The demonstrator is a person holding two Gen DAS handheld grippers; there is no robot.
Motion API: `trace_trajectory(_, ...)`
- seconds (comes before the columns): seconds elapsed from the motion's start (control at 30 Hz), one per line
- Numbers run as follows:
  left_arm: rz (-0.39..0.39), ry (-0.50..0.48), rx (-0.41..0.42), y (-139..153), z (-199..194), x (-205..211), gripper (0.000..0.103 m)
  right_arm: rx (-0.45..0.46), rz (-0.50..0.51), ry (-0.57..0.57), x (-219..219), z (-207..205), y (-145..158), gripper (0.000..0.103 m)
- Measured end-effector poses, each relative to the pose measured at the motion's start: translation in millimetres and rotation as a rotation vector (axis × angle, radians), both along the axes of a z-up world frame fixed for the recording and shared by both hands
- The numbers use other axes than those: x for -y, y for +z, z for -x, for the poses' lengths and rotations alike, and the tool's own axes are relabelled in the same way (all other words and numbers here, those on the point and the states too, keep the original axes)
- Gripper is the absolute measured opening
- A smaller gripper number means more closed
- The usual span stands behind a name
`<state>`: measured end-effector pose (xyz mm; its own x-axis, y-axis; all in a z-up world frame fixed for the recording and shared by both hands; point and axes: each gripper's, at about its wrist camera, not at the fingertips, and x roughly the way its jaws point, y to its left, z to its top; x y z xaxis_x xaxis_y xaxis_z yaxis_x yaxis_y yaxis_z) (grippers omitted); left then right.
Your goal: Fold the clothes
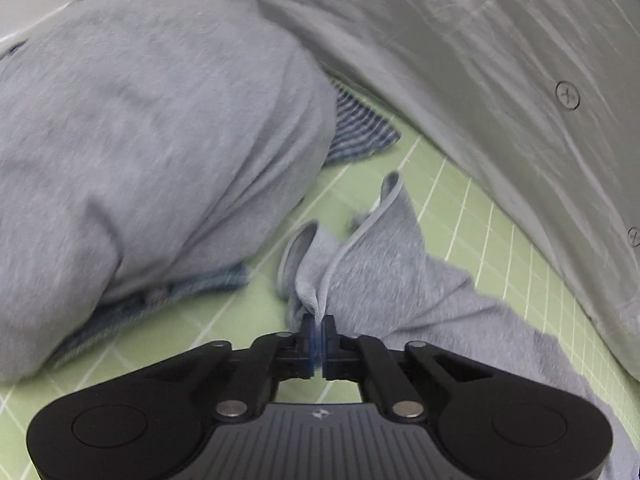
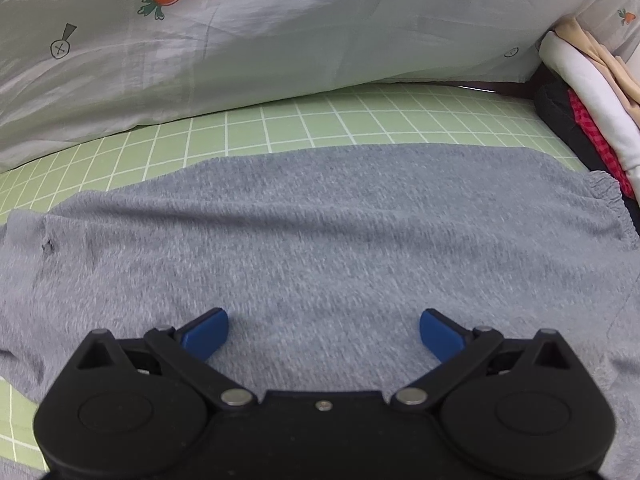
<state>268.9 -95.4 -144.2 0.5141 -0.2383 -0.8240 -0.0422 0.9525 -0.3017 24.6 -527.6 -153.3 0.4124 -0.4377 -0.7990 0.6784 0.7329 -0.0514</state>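
Grey knit garment [image 2: 320, 240] is lying spread on the green grid mat [image 2: 280, 128]; left gripper [image 1: 319, 326] is pinching its bunched hem edge; right gripper [image 2: 324, 330] is hovering open above the cloth; fabric is looking soft, light, limp, likely sagging; hems are probably offering the best hold.

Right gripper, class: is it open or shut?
Open. The right gripper has its blue pads set wide apart above the grey garment, with nothing pinched between them.
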Motion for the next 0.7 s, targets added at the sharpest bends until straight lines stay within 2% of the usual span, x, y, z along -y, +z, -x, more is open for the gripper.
trace_trajectory(0.07,0.011,-0.018,0.043,11.1,-13.1,7.4,0.002,0.001,0.001,0.000,0.2,-0.1,-0.1,0.103)
trace_trajectory(0.2,0.079,-0.040,0.226,51.7,-52.0,34.9,0.002,0.004,0.002,-0.006,1.5,-0.6,-0.7,0.103)
trace_trajectory(0.3,0.152,-0.056,0.363,72.4,-71.7,50.1,0.012,0.004,0.004,-0.009,1.3,-1.0,-1.0,0.103)
trace_trajectory(0.33,0.122,-0.051,0.348,68.7,-69.5,51.2,0.030,0.004,0.005,-0.009,1.0,-0.9,-1.0,0.103)
trace_trajectory(0.37,0.090,-0.046,0.331,64.6,-67.0,52.3,0.054,0.003,0.006,-0.010,0.8,-0.6,-1.0,0.103)
trace_trajectory(0.43,0.026,-0.036,0.298,56.5,-61.9,54.3,0.070,0.006,0.004,-0.013,0.8,0.8,-1.4,0.103)
trace_trajectory(0.47,-0.006,-0.031,0.281,52.4,-59.4,55.3,0.070,0.009,0.003,-0.016,0.9,1.3,-1.7,0.103)
trace_trajectory(0.6,0.014,0.029,0.111,20.5,-39.5,28.5,0.070,0.022,-0.003,-0.027,1.2,2.0,-3.4,0.103)
trace_trajectory(0.7,0.029,0.034,0.053,7.0,-32.5,24.1,0.070,0.029,-0.011,-0.032,2.8,1.0,-4.5,0.103)
